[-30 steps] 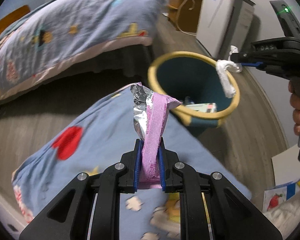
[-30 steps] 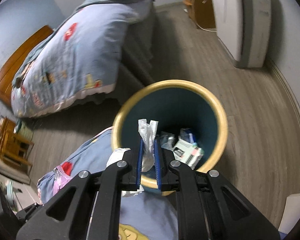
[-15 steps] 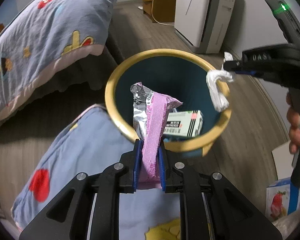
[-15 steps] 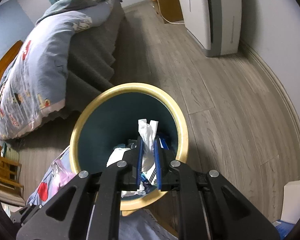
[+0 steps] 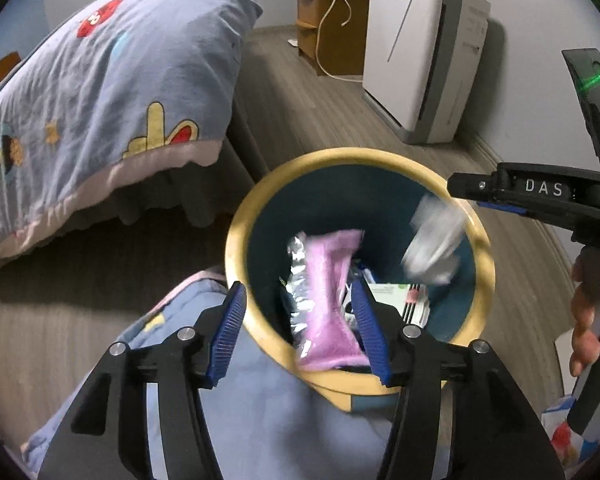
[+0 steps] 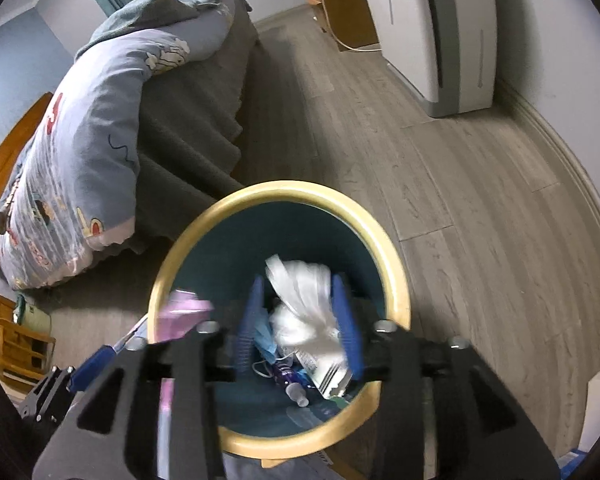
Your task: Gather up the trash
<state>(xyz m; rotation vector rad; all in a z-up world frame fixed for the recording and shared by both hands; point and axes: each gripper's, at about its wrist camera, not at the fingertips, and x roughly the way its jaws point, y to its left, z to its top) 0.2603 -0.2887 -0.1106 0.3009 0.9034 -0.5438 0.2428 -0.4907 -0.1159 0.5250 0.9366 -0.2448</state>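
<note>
A round bin with a yellow rim (image 5: 256,200) and dark teal inside stands on the floor; it also shows in the right wrist view (image 6: 392,264). My left gripper (image 5: 300,320) is open over its near rim, and a pink foil wrapper (image 5: 328,292) is loose between the fingers, dropping into the bin. My right gripper (image 6: 300,320) is open above the bin, and a white crumpled tissue (image 6: 304,304) falls between its fingers; it is blurred in the left wrist view (image 5: 434,244). Boxes and other trash lie at the bin's bottom (image 6: 296,380).
A bed with a blue cartoon quilt (image 5: 100,92) is at the left, and a blue quilt (image 5: 280,420) lies under my left gripper. A white air purifier (image 5: 424,52) and a wooden cabinet (image 5: 332,20) stand by the far wall. Wood floor (image 6: 480,200) surrounds the bin.
Both grippers moved over the bin and opened. The pink wrapper and the white tissue have come loose and are falling into the bin.
</note>
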